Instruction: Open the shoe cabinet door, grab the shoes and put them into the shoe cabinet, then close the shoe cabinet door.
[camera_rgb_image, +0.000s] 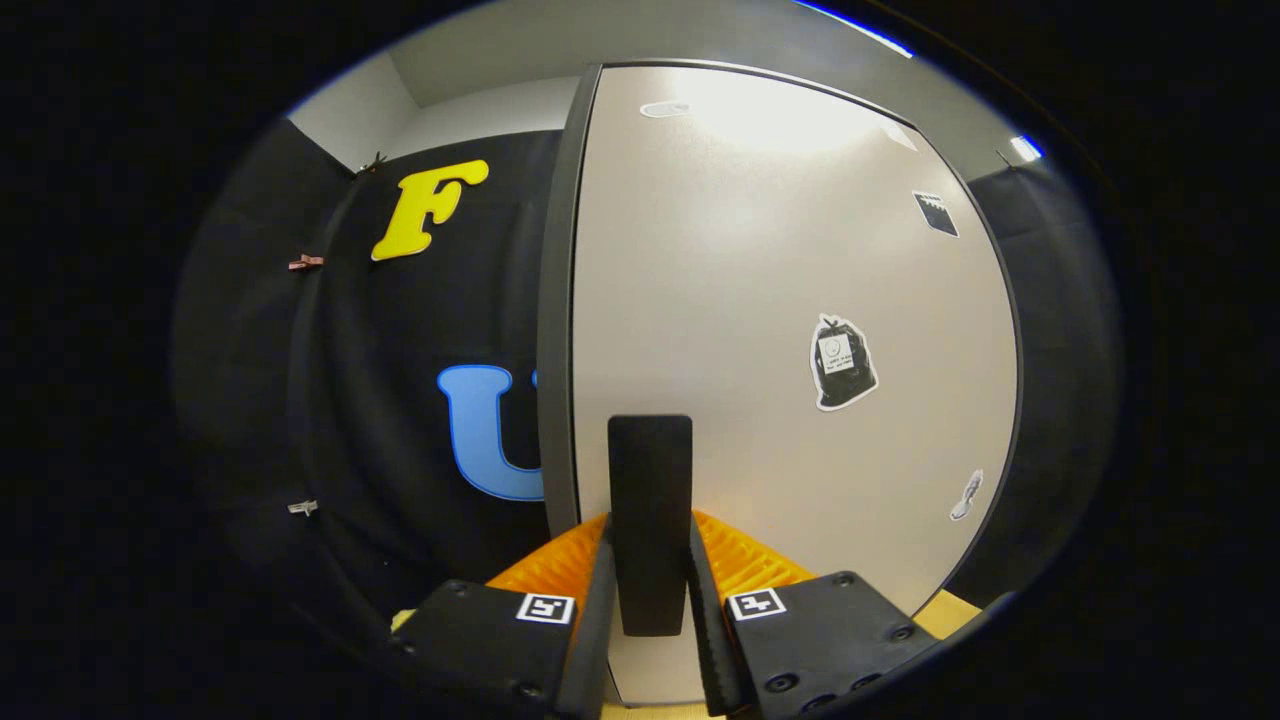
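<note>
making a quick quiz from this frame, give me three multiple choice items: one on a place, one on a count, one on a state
1. Where is the black handle?
A. between the fingers
B. far beyond the fingers
C. on the cloth wall

2. How many stickers show on the door?
A. none
B. one
C. several

3. What is the gripper doing?
A. hanging wide open in the air
B. closed on the handle
C. holding a shoe

Answers:
1. A: the handle stands upright in the gap, with a finger close on each side.
2. C: a dark bag-shaped sticker sits mid-door, a small dark one above it, and pale ones near the top and the lower edge.
3. B: both fingers press against the handle's sides.
</note>
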